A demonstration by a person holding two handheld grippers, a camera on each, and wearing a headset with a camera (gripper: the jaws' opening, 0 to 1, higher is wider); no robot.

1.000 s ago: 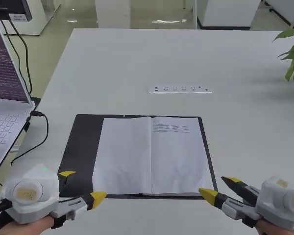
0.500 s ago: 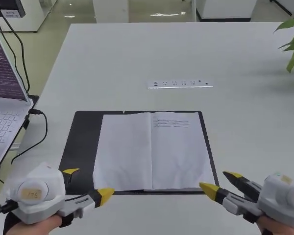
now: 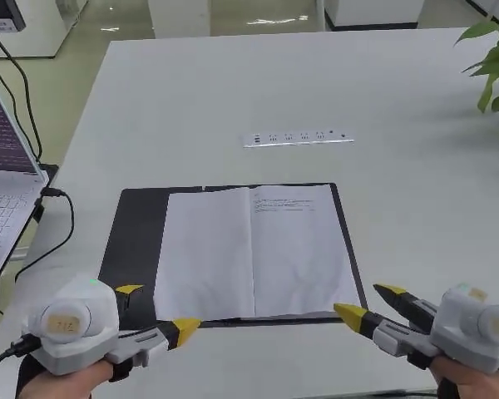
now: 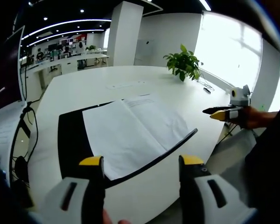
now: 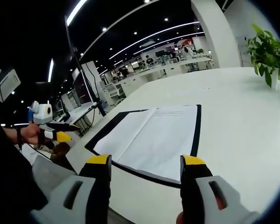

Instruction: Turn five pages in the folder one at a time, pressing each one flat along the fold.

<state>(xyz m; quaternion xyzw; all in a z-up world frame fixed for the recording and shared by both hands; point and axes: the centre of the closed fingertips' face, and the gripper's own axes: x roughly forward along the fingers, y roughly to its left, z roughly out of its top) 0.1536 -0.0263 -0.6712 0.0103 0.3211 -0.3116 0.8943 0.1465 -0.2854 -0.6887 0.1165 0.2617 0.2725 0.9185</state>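
A black folder [image 3: 138, 224] [image 4: 70, 140] [image 5: 196, 130] lies open and flat on the white table, with white pages [image 3: 254, 249] [image 4: 130, 126] [image 5: 151, 137] spread either side of the fold. A few lines of print sit at the top of the right page. My left gripper [image 3: 156, 312] [image 4: 140, 161] hovers open near the folder's front left corner, apart from it. At the front right corner my right gripper [image 3: 370, 303] [image 5: 144, 159] is open too, holding nothing.
A white power strip [image 3: 298, 138] lies on the table [image 3: 233, 91] beyond the folder. A laptop [image 3: 0, 166] with a black cable [image 3: 58, 224] sits at the left edge. A green plant [image 3: 495, 66] [image 4: 184, 63] [image 5: 266, 51] stands at the far right.
The head view has shifted, so the folder sits slightly higher in the picture. Both grippers stay open near the folder's front corners. The pages have not moved.
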